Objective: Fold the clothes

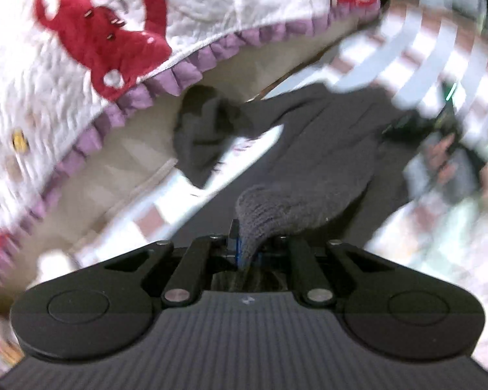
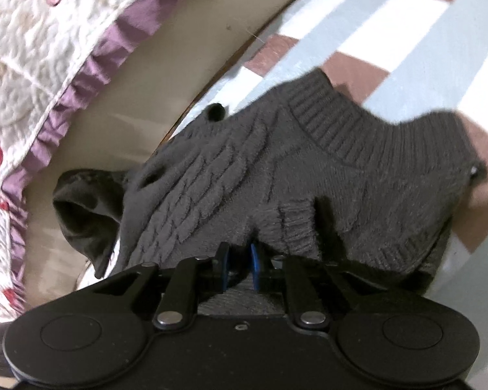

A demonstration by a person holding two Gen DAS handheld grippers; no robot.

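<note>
Checked bedsheet (image 2: pixel 390 19) under grey knit sweater (image 2: pixel 325 169), left tool (image 1: pixel 244 243) and right tool (image 2: pixel 239 260) both clamped on knit; risked slipping loose if tugged apart.

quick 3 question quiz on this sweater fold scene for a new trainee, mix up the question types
1. True or false: the left gripper is shut on the grey knit sweater.
2. Multiple choice: the sweater lies on A) bare wood B) a checked sheet C) a tiled floor.
3. Fill in: the frill along the quilt is ____ in colour.

Key: 1 true; 2 B; 3 purple. The right gripper also pinches sweater fabric.
</note>
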